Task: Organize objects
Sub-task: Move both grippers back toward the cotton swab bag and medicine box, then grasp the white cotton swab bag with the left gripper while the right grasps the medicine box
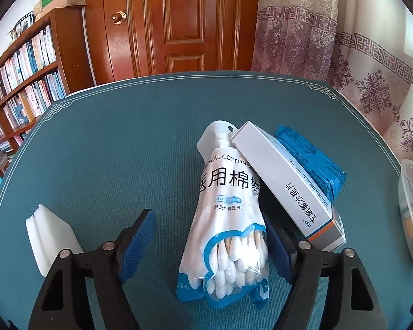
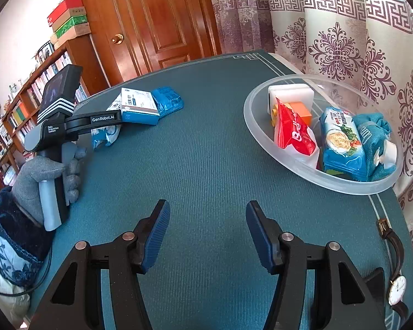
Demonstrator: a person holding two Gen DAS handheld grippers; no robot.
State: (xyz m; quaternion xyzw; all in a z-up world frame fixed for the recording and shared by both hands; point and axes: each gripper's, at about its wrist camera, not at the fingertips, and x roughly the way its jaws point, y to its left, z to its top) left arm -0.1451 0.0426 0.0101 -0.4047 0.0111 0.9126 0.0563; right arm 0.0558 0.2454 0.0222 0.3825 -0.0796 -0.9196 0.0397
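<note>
A white-and-blue bag of cotton swabs [image 1: 228,220] lies on the teal table mat [image 1: 124,151] between the open fingers of my left gripper [image 1: 209,239]. A white medicine box [image 1: 286,184] leans on the bag and on a blue packet [image 1: 311,154]. The same box [image 2: 139,106] and blue packet [image 2: 169,100] show in the right wrist view, beside the left gripper's body [image 2: 55,126]. My right gripper [image 2: 208,236] is open and empty above the mat. A clear plastic bowl [image 2: 261,129] at the right holds several items.
A white sponge [image 1: 49,236] lies left of the left gripper. A wristwatch [image 2: 396,275] lies at the table's right edge. The bowl holds a red packet [image 2: 293,132], a blue noodle packet [image 2: 340,140] and a blue cloth [image 2: 374,143]. A bookshelf, a door and curtains stand behind the table.
</note>
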